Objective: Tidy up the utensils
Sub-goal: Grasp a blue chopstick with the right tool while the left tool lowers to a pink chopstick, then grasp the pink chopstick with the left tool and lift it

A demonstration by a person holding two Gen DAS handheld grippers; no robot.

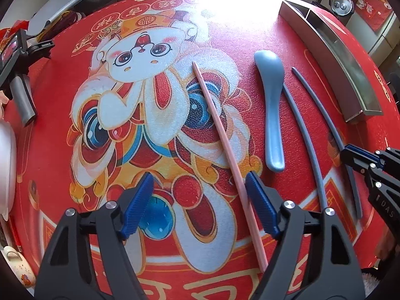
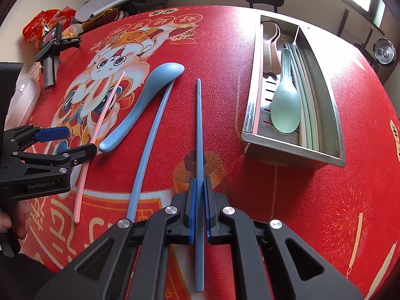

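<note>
My right gripper [image 2: 199,187] is shut on a blue chopstick [image 2: 198,125] that lies along the red table mat. A second blue chopstick [image 2: 150,147] and a blue spoon [image 2: 140,107] lie to its left. My left gripper [image 1: 198,200] is open, with a pink chopstick [image 1: 220,135] passing between its pads, close to the right pad [image 1: 260,205]. The blue spoon [image 1: 272,105] and both blue chopsticks [image 1: 307,140] lie to its right. The right gripper [image 1: 362,160] shows at the left wrist view's right edge.
A steel utensil tray [image 2: 252,100] stands on the right, holding a green spoon [image 2: 285,107], a pink spoon [image 2: 272,47] and pale chopsticks. A camera on a handle [image 2: 51,50] and clutter sit at the far left edge. A white container [image 1: 6,165] sits at left.
</note>
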